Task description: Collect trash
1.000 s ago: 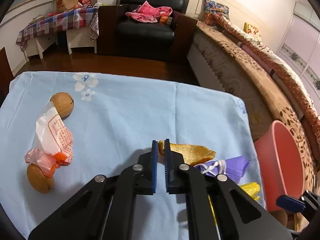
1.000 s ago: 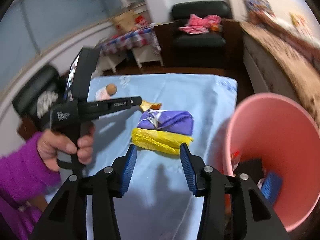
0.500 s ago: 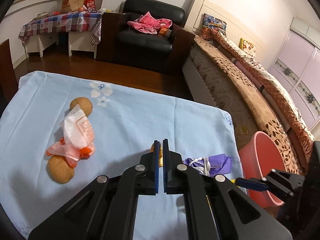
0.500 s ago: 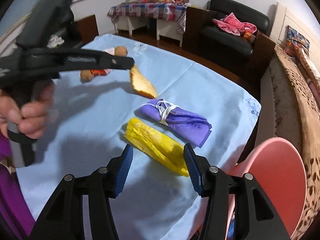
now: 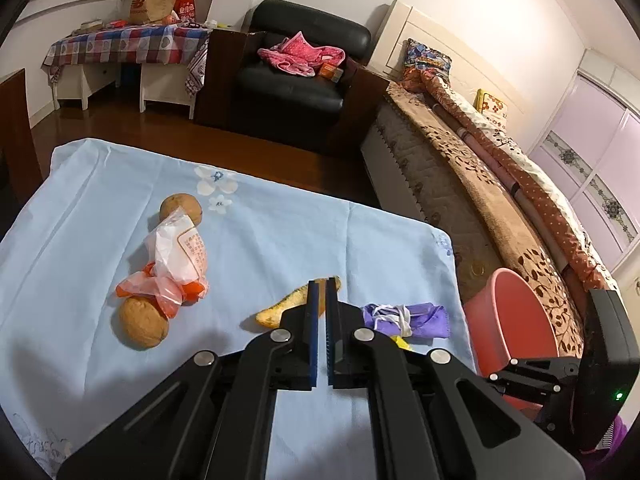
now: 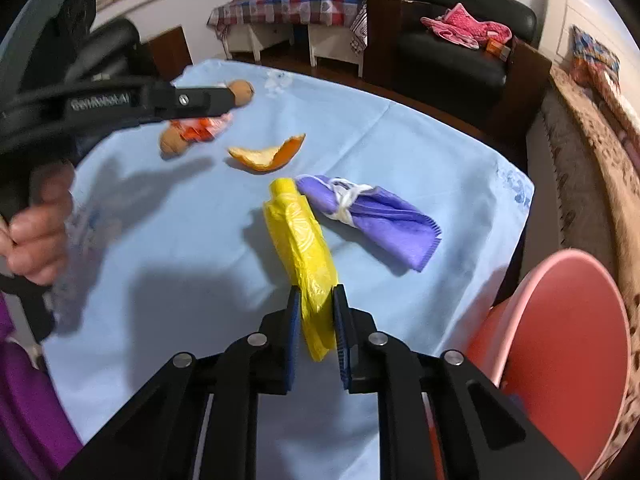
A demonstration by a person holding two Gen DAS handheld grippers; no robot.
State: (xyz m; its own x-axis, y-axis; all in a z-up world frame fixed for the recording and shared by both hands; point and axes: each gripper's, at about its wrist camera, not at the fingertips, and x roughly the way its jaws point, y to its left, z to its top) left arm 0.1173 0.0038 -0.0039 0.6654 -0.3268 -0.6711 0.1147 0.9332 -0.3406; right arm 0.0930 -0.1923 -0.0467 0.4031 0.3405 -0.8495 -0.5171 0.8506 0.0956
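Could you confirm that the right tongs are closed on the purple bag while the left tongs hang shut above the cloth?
Not quite: the right tongs grip the yellow bag, as the right wrist view shows. The purple bag lies untouched beside it. The left tongs are indeed shut.

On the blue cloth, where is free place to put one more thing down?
The cloth is bare along its far left, beyond the walnuts, and between the orange peel and the far right corner. It is crowded near the yellow bag and purple cloth.
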